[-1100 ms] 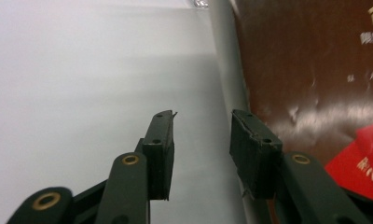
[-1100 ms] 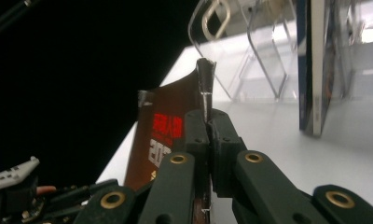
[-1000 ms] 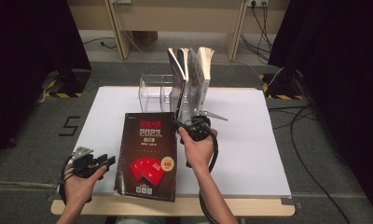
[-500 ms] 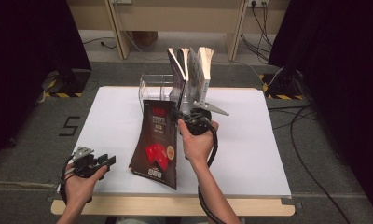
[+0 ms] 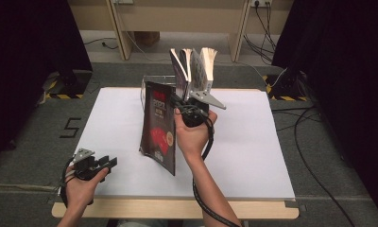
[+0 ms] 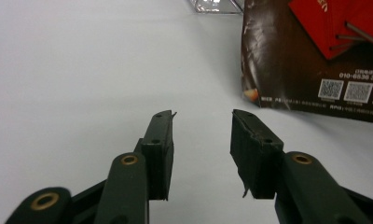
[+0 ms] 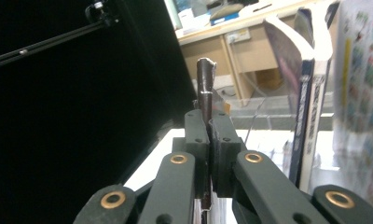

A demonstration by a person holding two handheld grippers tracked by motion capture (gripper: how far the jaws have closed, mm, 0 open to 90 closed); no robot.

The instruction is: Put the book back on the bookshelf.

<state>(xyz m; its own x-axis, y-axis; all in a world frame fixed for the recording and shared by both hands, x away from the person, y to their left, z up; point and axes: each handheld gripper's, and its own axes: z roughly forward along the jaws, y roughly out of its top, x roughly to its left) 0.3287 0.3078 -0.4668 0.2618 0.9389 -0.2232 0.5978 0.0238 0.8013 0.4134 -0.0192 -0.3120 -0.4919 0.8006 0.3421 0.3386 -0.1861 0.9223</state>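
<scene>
We find the right gripper (image 5: pixel 177 105) fingers clamped on the dark book (image 5: pixel 158 127), held upright; the acrylic book rack (image 5: pixel 151 81) lies just beyond. Left gripper (image 5: pixel 110 163) half-open, empty.

A thin dark-covered paperback book (image 5: pixel 158 127) stands on edge on the white-topped bench (image 5: pixel 253 156), clamped in the right gripper's (image 5: pixel 177 101) fingers; behind them, upright books (image 5: pixel 193 66) in a clear acrylic rack (image 5: pixel 149 82); the left gripper (image 5: pixel 107 163) rests well left.
</scene>
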